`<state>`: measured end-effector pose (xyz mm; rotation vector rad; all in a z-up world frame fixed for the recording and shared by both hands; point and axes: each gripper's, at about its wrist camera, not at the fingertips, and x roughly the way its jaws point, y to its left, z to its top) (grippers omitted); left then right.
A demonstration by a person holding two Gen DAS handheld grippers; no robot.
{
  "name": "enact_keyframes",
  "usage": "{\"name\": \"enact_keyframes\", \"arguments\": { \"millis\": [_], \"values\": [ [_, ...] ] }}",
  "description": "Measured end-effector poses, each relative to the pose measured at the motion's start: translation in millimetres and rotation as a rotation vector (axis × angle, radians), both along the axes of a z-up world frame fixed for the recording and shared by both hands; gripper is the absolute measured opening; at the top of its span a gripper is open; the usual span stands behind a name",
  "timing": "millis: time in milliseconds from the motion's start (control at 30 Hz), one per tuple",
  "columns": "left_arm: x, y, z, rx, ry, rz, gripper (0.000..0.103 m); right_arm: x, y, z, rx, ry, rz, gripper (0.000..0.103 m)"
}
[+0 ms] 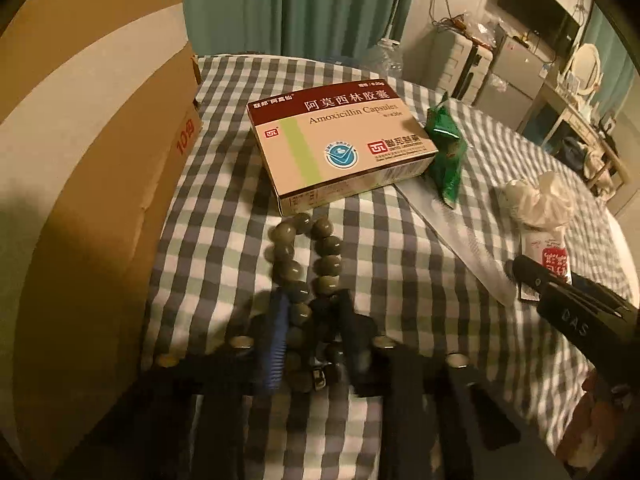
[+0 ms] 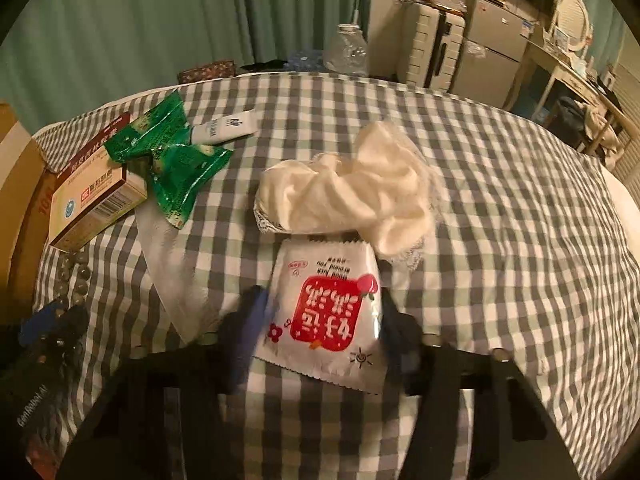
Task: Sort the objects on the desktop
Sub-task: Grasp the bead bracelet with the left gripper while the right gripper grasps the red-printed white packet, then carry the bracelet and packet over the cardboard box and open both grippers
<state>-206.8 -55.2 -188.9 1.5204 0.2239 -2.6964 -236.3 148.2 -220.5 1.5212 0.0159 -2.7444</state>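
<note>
Your checked tablecloth (image 2: 500,168) fills both views, soft and rumpled. At the left edge of the left wrist view stands a tall cardboard box (image 1: 92,184). Upper centre lies the flat Amoxicillin carton (image 1: 340,140), a crinkled green foil wrapper (image 1: 446,152) touching its right end. Your left gripper (image 1: 310,320) closes on the bead bracelet (image 1: 308,264), glossy olive spheres. In the right wrist view, your right gripper (image 2: 320,332) straddles the white snack sachet (image 2: 328,312), jaws apart; a crumpled cream scrunchie (image 2: 348,196) overlaps its top.
</note>
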Motion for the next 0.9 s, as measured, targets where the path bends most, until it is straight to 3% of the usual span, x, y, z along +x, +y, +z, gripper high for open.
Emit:
{"name": "enact_keyframes", "arguments": {
  "millis": [67,167,433,900],
  "values": [
    [6,1,8,0.005,0.004,-0.016,0.011,6,4,4,0.001,0.004,-0.019,0.025],
    [20,5,23,0.009,0.038,-0.049,0.011,19,10,10,-0.027,-0.003,-0.020,0.004],
    [54,9,55,0.049,0.069,-0.088,0.011,65,26,50,-0.159,0.040,-0.044,0.004],
    [99,9,178,0.029,0.275,-0.157,0.011,148,7,155,-0.288,0.216,0.085,0.004]
  ]
}}
